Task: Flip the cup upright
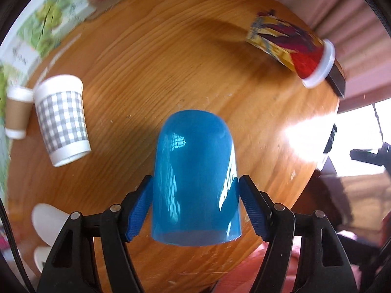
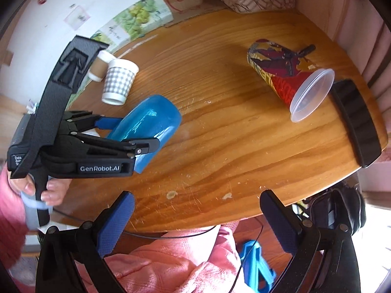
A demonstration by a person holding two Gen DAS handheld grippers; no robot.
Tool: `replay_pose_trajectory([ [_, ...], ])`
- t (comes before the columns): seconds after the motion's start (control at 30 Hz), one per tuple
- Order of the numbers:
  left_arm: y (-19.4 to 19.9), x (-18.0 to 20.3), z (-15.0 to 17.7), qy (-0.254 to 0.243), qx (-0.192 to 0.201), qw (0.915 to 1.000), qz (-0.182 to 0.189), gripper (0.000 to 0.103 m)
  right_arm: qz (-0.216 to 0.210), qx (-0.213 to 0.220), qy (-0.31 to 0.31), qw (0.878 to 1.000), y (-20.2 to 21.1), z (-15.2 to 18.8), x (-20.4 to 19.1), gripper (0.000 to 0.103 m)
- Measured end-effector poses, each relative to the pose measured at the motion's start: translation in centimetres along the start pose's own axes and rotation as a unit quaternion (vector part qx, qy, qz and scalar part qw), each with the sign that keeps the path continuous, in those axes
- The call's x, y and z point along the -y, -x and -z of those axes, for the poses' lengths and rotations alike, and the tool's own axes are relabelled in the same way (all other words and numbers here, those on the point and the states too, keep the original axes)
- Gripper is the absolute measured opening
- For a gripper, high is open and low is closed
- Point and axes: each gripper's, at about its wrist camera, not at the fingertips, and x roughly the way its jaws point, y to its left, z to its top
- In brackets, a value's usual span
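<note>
Gripping stage: the glossy blue plastic cup (image 1: 195,178) is clamped and tilted off the round wooden table (image 2: 232,151) — the flip looks underway, not finished.
Left gripper (image 1: 195,205): closed narrow on the cup's sides, blue pads (image 1: 140,207) pressing both walls near the rim.
Cup position: left of table centre, closed base pointing away from the gripper, mouth toward it.
Next move: likely a wrist roll bringing the mouth up — then setting it down.
Right gripper (image 2: 195,222): spread wide, holding nothing, hanging over the near table edge.
</note>
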Motion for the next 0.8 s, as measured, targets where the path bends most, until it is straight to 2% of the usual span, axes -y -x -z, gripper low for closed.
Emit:
replay_pose_trajectory([
  [0.17,1.0,2.7,2.2,-0.091,0.029,0.9953,-0.013,0.074,0.004,0.015,0.037,0.999,1.3,1.5,-0.4,0.103],
  [0.33,1.2,4.7,4.8,-0.172,0.028,0.9847,-0.016,0.074,-0.007,0.026,0.078,0.997,1.8,3.2,-0.9,0.103],
  [0.5,0.0,6.3,5.2,-0.229,0.036,0.9725,-0.021,0.074,-0.01,0.042,0.149,0.988,1.5,4.9,-1.8,0.103],
  [0.63,0.2,6.3,6.1,-0.253,0.054,0.9658,-0.015,0.074,-0.019,0.051,0.211,0.976,0.6,6.0,-2.3,0.102],
  [0.73,0.4,6.4,6.4,-0.263,0.058,0.9631,-0.002,0.074,-0.01,0.069,0.273,0.959,0.4,6.9,-2.8,0.102],
  [0.8,0.3,6.6,6.7,-0.276,0.059,0.9594,-0.005,0.074,-0.007,0.083,0.319,0.944,0.4,7.7,-3.2,0.102],
])
